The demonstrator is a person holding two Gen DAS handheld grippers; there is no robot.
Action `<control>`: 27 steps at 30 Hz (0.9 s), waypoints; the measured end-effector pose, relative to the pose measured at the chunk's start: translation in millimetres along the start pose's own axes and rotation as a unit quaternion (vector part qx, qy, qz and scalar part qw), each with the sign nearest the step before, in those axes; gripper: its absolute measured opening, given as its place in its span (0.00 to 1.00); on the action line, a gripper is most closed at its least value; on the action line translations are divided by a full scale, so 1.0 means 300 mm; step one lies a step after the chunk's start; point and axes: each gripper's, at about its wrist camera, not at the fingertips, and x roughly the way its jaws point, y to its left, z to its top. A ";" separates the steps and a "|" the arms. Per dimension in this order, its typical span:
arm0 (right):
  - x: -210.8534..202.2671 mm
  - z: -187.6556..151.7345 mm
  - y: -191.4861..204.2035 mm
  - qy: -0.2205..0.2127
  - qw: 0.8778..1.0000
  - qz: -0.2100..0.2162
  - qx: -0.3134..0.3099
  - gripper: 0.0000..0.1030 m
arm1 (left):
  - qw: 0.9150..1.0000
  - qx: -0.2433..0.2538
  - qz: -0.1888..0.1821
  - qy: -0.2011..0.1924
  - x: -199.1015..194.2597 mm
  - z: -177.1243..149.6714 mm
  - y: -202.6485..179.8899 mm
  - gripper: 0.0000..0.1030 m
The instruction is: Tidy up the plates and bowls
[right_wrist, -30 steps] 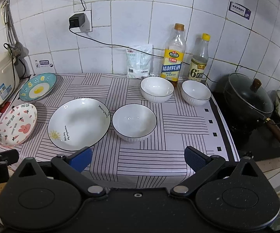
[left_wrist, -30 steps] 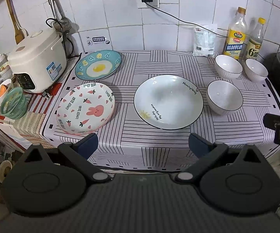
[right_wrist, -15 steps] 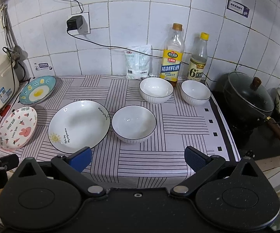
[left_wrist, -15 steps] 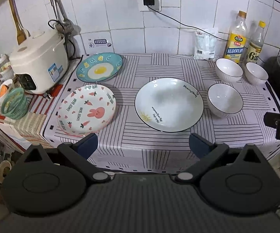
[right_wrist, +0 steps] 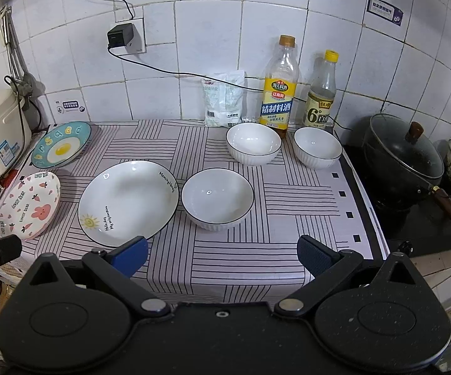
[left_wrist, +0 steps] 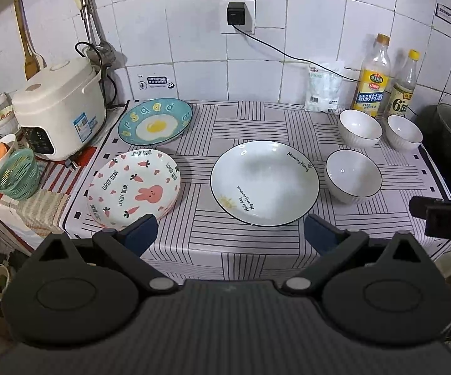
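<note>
- The pink-and-white rabbit-printed plate [left_wrist: 133, 189] has its near rim tucked behind the left gripper's [left_wrist: 230, 234] blue fingertip, so that edge is hidden in the left wrist view.
- In the right wrist view the same happens to the large white sun-printed plate [right_wrist: 128, 201]: its front rim slips behind one blue pad.
- At the right edge of the left view, only a black stub of the right gripper [right_wrist: 222, 256] pokes in, cut off by the frame.
- The black lidded wok [right_wrist: 405, 161] beside the table [right_wrist: 303, 218] is half lost at the left view's edge; the small print on the two bottles is too fine to read fully.
- Left jaws: spread wide, nothing between them, hovering off the table's front edge and touching nothing.
- Right jaws: also wide apart and empty, held above the near edge of the striped cloth.
- On the table, the teal fried-egg plate [left_wrist: 155, 122] sits at the back left by the white rice cooker [left_wrist: 59, 109], with the rabbit plate just in front of it.
- The sun plate lies in the middle, with a white ribbed bowl [right_wrist: 217, 200] just beside it on the right.
- Two more white bowls [right_wrist: 253, 147] stand side by side at the back, in front of the bottles.
</note>
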 end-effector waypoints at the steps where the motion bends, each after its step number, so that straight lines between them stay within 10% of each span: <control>1: 0.001 -0.001 0.000 0.000 1.000 0.000 -0.001 1.00 | 1.000 -0.002 0.000 0.001 0.001 -0.002 0.002 0.99; 18: 0.015 0.006 0.004 -0.012 1.000 0.019 0.004 1.00 | 1.000 0.002 -0.006 0.008 0.025 0.007 0.020 0.99; 27: 0.012 -0.014 0.024 -0.089 0.995 0.033 -0.040 1.00 | 1.000 -0.008 -0.002 0.012 0.074 -0.004 0.046 0.99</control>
